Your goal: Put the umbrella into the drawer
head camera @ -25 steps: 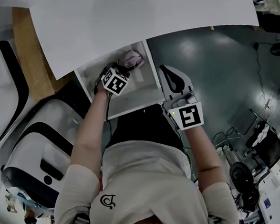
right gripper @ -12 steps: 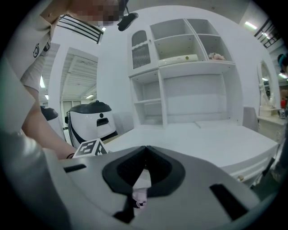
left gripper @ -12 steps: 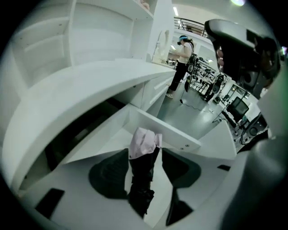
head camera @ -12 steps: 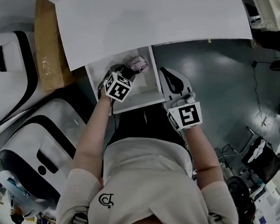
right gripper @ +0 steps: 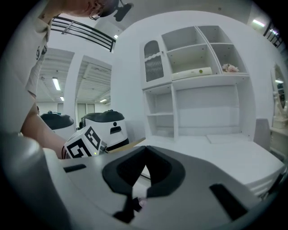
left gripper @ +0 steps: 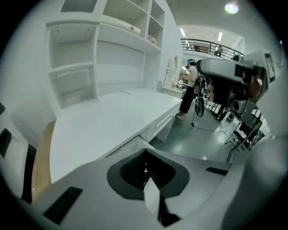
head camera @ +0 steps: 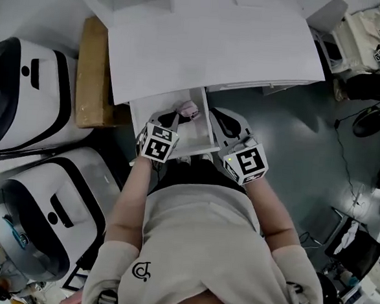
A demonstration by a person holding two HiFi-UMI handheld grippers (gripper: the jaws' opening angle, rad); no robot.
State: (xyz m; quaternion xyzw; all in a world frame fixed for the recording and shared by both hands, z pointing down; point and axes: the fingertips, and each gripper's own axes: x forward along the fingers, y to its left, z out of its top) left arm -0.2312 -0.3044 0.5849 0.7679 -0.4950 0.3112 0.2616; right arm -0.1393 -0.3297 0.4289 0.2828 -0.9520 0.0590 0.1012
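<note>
Locate the drawer (head camera: 198, 134). It stands pulled out from under the white desk (head camera: 210, 45), directly ahead of your body. The umbrella (head camera: 188, 109), a small folded pink bundle, lies inside the drawer at its inner end, close to the drawer's right wall and just below the desk edge. Neither tool touches it.

Your left gripper (head camera: 169, 119) hangs over the left half of the drawer, above its floor and just beside the umbrella. In the left gripper view, its jaws are pressed together along one seam and nothing sits between them.

Your right gripper (head camera: 221, 118) sits just outside the drawer's right wall, over the dark floor (head camera: 288, 135). In the right gripper view, its jaws also meet at the tips and carry nothing. That view faces the white shelf unit (right gripper: 198, 90), which stands on the desk above the drawer.

To the left of the drawer, a tan board (head camera: 91, 76) stands against the side of the desk. Farther left of the drawer are two white machines with black bands (head camera: 25, 97).
</note>
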